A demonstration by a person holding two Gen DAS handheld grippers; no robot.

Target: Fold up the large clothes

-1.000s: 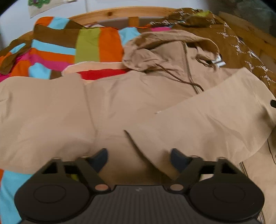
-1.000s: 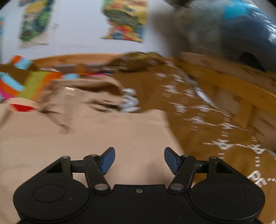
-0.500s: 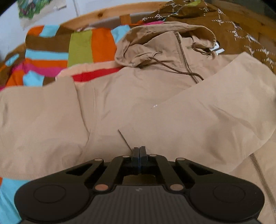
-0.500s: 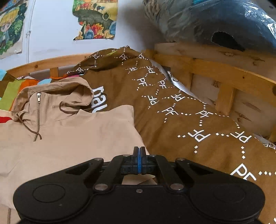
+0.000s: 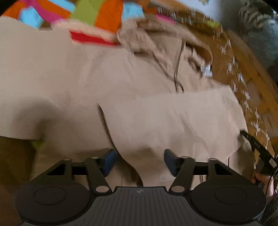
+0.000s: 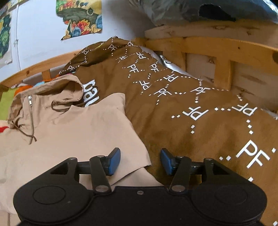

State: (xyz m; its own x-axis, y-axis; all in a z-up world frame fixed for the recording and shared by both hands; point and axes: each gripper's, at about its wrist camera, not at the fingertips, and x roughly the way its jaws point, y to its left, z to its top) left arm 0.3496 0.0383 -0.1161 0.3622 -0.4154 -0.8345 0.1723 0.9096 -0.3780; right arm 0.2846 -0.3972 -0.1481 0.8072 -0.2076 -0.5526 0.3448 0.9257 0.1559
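A beige hooded jacket [image 6: 73, 132] lies spread on a bed, its hood [image 6: 52, 92] at about 11 o'clock in the right wrist view, zip and brown drawcord showing. One sleeve [image 5: 173, 121] is folded across the body, running from 8 o'clock to 3 o'clock in the blurred left wrist view.

The left gripper [image 5: 139, 160] hangs over the near edge of that sleeve. Its jaws are opening, the blue pads [image 5: 108, 160] stand apart, and cloth lies below the gap without being pinched: released.

The right gripper [image 6: 140, 160] is also opening. Its left pad sits over the sleeve's cuff corner, its right pad over a brown blanket [image 6: 191, 104] printed with white letters; nothing is gripped.

The blanket fills the right view from 12 to 4 o'clock, against a wooden bed frame [image 6: 225, 50]. A striped, many-coloured cover [image 5: 97, 15] lies beyond the jacket at 11 o'clock in the left view. In that view the right gripper's tip and a hand [image 5: 260, 179] show at 4 o'clock.
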